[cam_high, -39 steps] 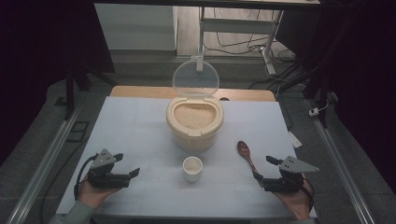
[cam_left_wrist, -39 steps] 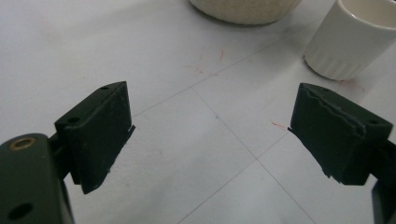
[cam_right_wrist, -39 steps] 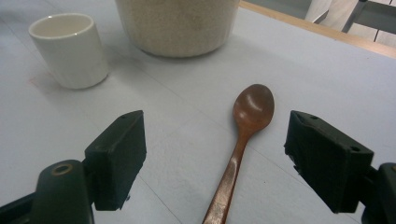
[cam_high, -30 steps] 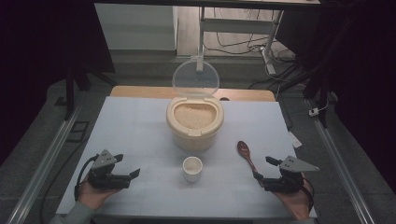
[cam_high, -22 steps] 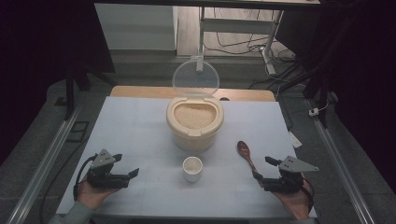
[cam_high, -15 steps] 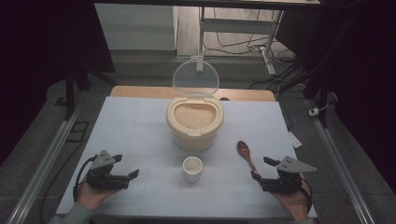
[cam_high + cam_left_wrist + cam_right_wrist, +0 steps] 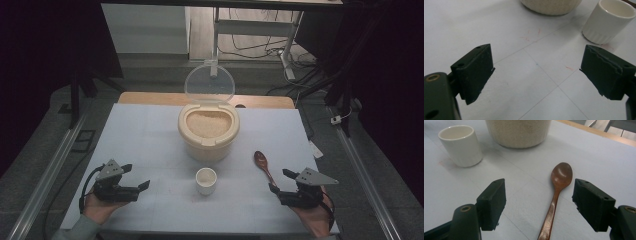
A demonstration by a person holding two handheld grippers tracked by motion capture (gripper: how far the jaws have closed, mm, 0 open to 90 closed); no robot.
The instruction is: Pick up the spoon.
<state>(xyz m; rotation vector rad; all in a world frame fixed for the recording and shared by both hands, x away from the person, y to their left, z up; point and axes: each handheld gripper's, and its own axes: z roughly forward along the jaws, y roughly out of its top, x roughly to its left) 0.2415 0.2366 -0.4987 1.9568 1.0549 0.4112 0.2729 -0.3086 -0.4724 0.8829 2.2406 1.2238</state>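
Note:
A cream container of rice stands mid-table with its clear lid tipped up behind it. In front of it sits a small white cup, empty inside. A brown wooden spoon lies to the cup's right, bowl pointing away. My right gripper rests open just behind the spoon's handle; in the right gripper view the spoon lies between the spread jaws of this gripper, untouched. My left gripper is open at the front left, with the cup beyond its right jaw.
The white table mat has bare room on both sides of the container. A wooden table edge runs along the back. Metal rails flank the table, and cables lie on the floor behind.
The right gripper has edged slightly left toward the spoon's handle. The left gripper, cup, spoon and container have not moved.

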